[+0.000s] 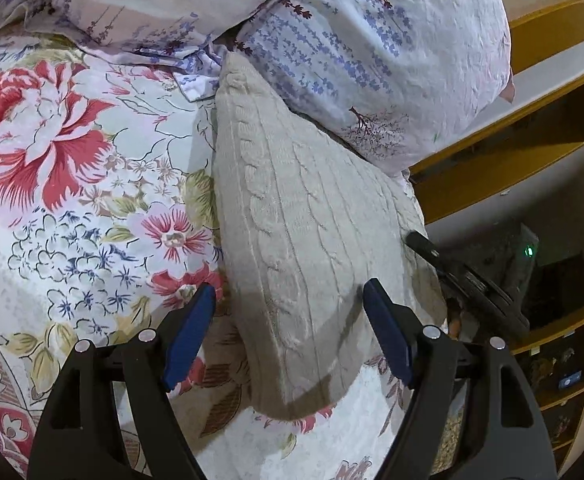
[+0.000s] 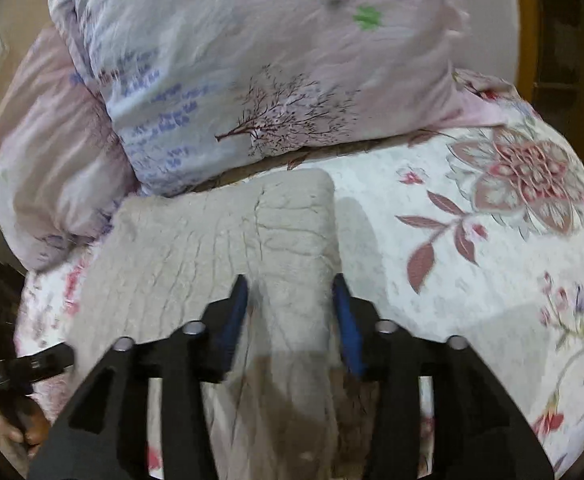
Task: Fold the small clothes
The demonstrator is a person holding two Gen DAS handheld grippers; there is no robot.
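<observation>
A beige cable-knit sweater [image 1: 292, 216] lies folded on the floral bedsheet [image 1: 71, 184], its far end against a pillow. My left gripper [image 1: 289, 292] hovers open over the sweater's near part, blue pads wide apart, nothing between them. In the right wrist view the sweater [image 2: 195, 240] has a folded strip running toward the camera. My right gripper [image 2: 290, 285] straddles that strip with a blue pad close on each side; the jaws stand apart and I see no pinch in the cloth. The right gripper [image 1: 456, 276] also shows at the sweater's right edge in the left wrist view.
Two lavender-print pillows [image 1: 372, 48] are piled at the head of the bed, touching the sweater's far end. A wooden shelf unit [image 1: 532, 152] stands off the bed's right side. The left gripper's body and a hand [image 2: 19, 368] show at the lower left of the right wrist view.
</observation>
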